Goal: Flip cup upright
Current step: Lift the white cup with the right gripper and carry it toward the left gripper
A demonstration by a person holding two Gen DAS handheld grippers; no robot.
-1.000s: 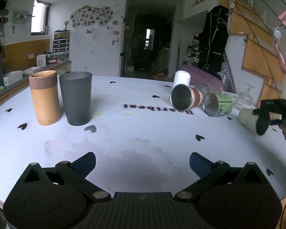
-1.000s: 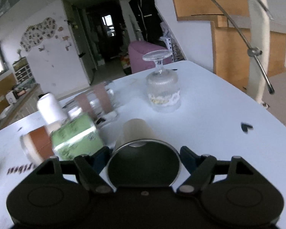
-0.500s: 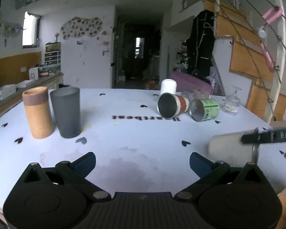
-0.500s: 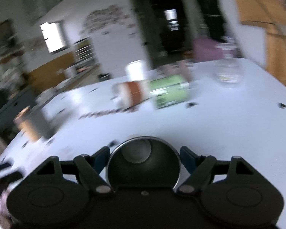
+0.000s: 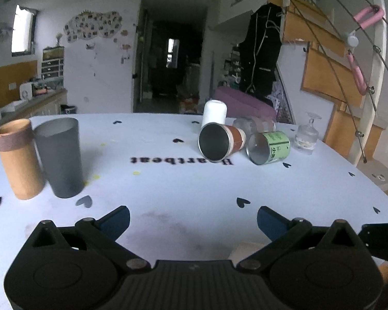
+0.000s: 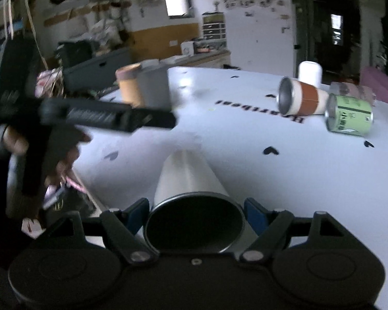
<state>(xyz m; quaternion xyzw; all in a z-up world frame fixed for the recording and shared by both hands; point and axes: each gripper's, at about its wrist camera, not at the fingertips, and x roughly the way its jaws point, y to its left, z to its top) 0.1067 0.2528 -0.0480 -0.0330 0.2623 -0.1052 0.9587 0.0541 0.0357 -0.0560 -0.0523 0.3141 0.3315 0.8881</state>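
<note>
Right gripper (image 6: 196, 213): its blue-padded fingers (image 6: 138, 210) are closed against the rim of a cream steel-lined cup (image 6: 188, 178), which lies along the fingers with its open mouth toward the camera and its base pointing out over the white table (image 6: 310, 170). Left gripper (image 5: 192, 219): fingers spread wide, nothing between them, held above the table's near edge. On the far side of the table, a cup with a brown band (image 5: 221, 140) and a green-labelled cup (image 5: 269, 147) lie on their sides, just beside each other. A white cup (image 5: 214, 112) stands behind them. At left, an orange-tan tumbler (image 5: 16, 159) and a grey tumbler (image 5: 59, 156) stand upright, touching. An inverted glass goblet (image 5: 307, 135) stands at right.
</note>
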